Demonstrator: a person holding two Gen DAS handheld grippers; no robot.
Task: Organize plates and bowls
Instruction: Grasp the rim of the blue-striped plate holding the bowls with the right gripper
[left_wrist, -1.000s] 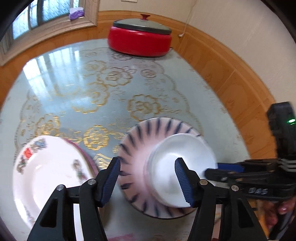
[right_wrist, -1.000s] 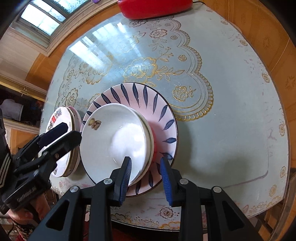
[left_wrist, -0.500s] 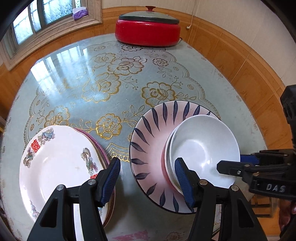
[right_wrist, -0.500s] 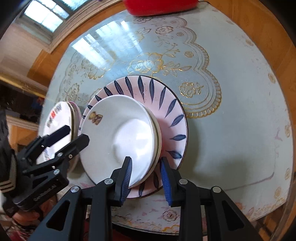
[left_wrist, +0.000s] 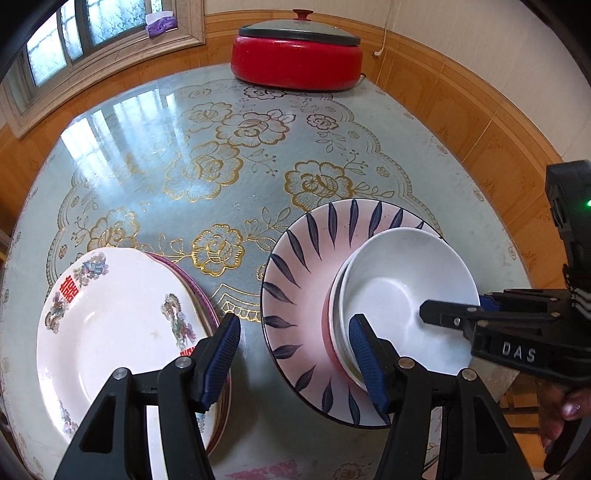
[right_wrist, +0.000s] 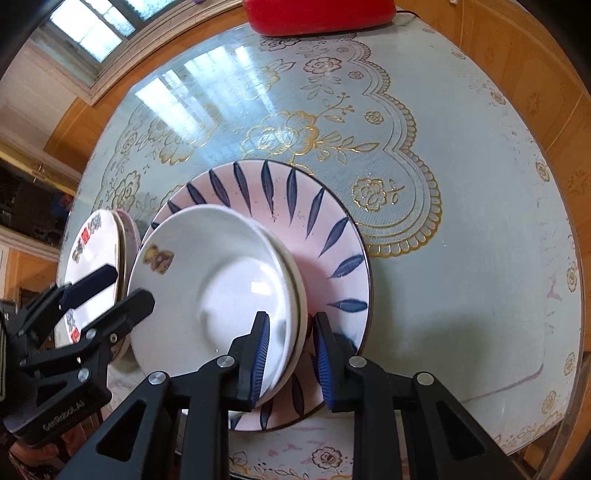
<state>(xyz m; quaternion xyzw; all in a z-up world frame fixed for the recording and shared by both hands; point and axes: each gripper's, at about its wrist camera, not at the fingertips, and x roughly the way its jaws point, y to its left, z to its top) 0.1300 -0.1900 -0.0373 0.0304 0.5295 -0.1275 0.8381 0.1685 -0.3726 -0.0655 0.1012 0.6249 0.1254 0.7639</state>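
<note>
Right gripper (right_wrist: 291, 354) closing around the near rim of two stacked white ceramic bowls (right_wrist: 221, 291) (pad contact unclear), sitting in a pink blue-leafed plate (right_wrist: 332, 236). Left gripper (left_wrist: 295, 362) half open, empty, above glass-topped table (left_wrist: 166, 155).

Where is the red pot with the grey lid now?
In the left wrist view, the red pot stands at the far edge of the table, near the wall, beyond the pink plate.
</note>
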